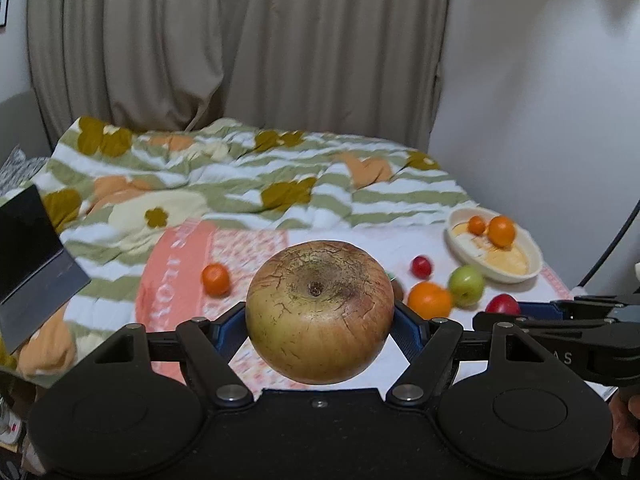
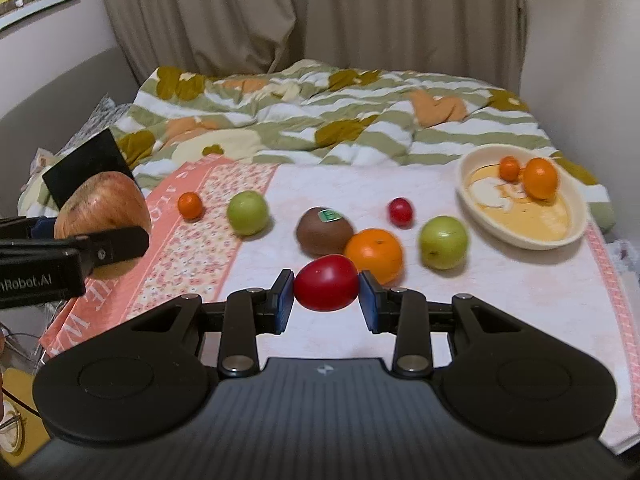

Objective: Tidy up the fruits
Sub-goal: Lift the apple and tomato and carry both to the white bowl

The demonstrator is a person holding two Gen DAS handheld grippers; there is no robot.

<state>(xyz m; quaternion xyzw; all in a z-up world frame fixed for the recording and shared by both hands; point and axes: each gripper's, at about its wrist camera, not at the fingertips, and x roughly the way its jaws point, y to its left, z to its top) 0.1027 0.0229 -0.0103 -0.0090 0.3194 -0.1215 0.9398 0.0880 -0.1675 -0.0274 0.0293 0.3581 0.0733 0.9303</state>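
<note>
My left gripper [image 1: 319,316] is shut on a big yellow-red apple [image 1: 319,310] and holds it above the cloth; it also shows at the left of the right wrist view [image 2: 102,216]. My right gripper [image 2: 326,294] has its blue pads [image 2: 285,294] around a red plum [image 2: 326,283], and I cannot tell whether they press it. A cream oval bowl [image 2: 560,232] at the back right holds two oranges [image 2: 540,178]. On the cloth lie an orange [image 2: 374,254], a kiwi [image 2: 324,230], two green apples [image 2: 443,242], a small red fruit [image 2: 400,211] and a small orange [image 2: 190,205].
The fruits lie on a pink and white floral cloth [image 2: 480,300] spread on a bed. A crumpled green-striped quilt [image 2: 320,120] lies behind it. A dark laptop [image 1: 32,264] stands at the left. Curtains and a wall close off the back.
</note>
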